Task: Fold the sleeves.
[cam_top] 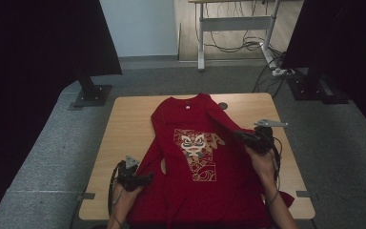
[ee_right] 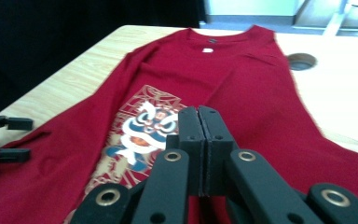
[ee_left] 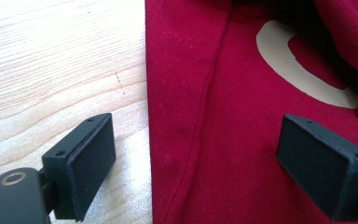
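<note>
Red shirt [cam_top: 195,143] bears a lion-mask print [cam_top: 194,145]; no legible writing.

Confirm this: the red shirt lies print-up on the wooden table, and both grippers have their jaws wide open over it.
Not both. The right gripper is shut, jaws pressed together, as the right gripper view shows. The left gripper is open over the red shirt, which lies print-up on the wooden table.

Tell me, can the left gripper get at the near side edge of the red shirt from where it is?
Probably yes. The left gripper has its jaws open, straddling the red shirt's side edge on the table, with nothing between them and the cloth.
</note>
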`<state>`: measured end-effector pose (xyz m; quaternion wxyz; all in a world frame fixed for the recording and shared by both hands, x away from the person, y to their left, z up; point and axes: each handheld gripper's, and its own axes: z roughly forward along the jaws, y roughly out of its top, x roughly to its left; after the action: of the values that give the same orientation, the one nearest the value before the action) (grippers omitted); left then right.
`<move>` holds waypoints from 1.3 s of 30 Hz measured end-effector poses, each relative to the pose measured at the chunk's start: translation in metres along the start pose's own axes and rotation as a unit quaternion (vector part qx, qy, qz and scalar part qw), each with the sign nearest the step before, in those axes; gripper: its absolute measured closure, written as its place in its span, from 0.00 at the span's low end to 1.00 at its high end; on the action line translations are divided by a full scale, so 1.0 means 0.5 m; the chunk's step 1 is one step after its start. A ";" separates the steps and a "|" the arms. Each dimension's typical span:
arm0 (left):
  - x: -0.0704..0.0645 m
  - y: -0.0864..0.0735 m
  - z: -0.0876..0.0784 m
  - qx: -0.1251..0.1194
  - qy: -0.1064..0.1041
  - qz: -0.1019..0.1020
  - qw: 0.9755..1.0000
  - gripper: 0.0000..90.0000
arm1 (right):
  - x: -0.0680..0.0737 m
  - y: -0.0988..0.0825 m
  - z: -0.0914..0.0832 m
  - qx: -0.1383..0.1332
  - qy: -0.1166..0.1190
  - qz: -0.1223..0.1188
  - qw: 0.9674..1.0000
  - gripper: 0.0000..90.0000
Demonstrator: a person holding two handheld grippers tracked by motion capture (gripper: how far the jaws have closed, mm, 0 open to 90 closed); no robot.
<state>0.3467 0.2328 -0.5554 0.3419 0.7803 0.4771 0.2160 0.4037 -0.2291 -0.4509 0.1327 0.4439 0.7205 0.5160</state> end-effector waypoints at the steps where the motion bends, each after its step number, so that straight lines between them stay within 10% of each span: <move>1: 0.000 0.000 0.000 0.000 0.000 0.000 1.000 0.13 | 0.000 0.000 0.000 0.000 0.000 0.000 1.000 0.98; 9: 0.000 0.000 0.000 0.000 0.000 0.000 1.000 0.13 | 0.079 0.003 0.094 0.031 0.054 -0.030 0.998 0.98; 23: 0.000 0.000 0.000 0.001 0.000 0.001 1.000 0.13 | 0.086 -0.092 0.214 0.105 0.052 -0.056 0.992 0.97; 39: 0.000 0.000 0.000 0.001 0.000 0.001 1.000 0.13 | 0.067 -0.079 0.155 0.073 0.036 -0.068 0.994 0.62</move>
<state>0.3467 0.2330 -0.5553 0.3411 0.7810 0.4765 0.2157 0.4148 -0.1574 -0.5095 0.1085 0.3834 0.7891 0.4674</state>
